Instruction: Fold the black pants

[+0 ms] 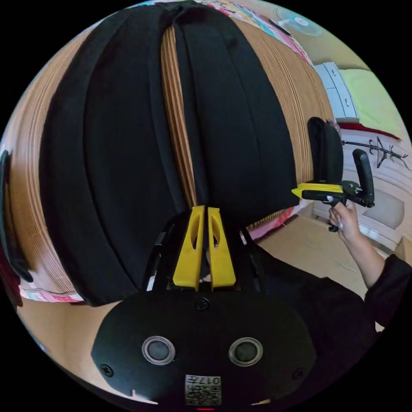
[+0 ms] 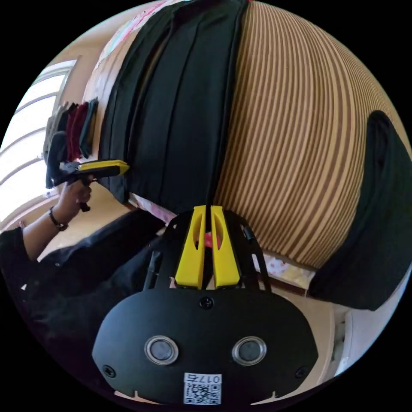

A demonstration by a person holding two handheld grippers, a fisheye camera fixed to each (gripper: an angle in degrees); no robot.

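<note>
Pants (image 1: 128, 163), black, one pair: we log them spread flat on a striped tan mat (image 1: 296, 98) that covers a bed, the two legs lying side by side with a narrow strip of mat showing between them. Fabric is plain and matte, with long lengthwise creases or seams down each leg; the hems hang just over the near edge of the bed.

Left hand-held gripper (image 1: 204, 210), yellow jaws: we see them close together at the hem of the pants, but whether they pinch the cloth we cannot tell. Right hand-held gripper (image 2: 207, 209), yellow jaws likewise nearly together at the pants' edge, where black cloth meets the mat; grip on the cloth we cannot tell.

Further items: a second dark garment (image 2: 373, 214) lying on the mat, well apart from the pants; a row of folded dark and red clothes (image 2: 73, 128) near a window.

Writing: each gripper body carries a small code sticker, which we leave unread.
</note>
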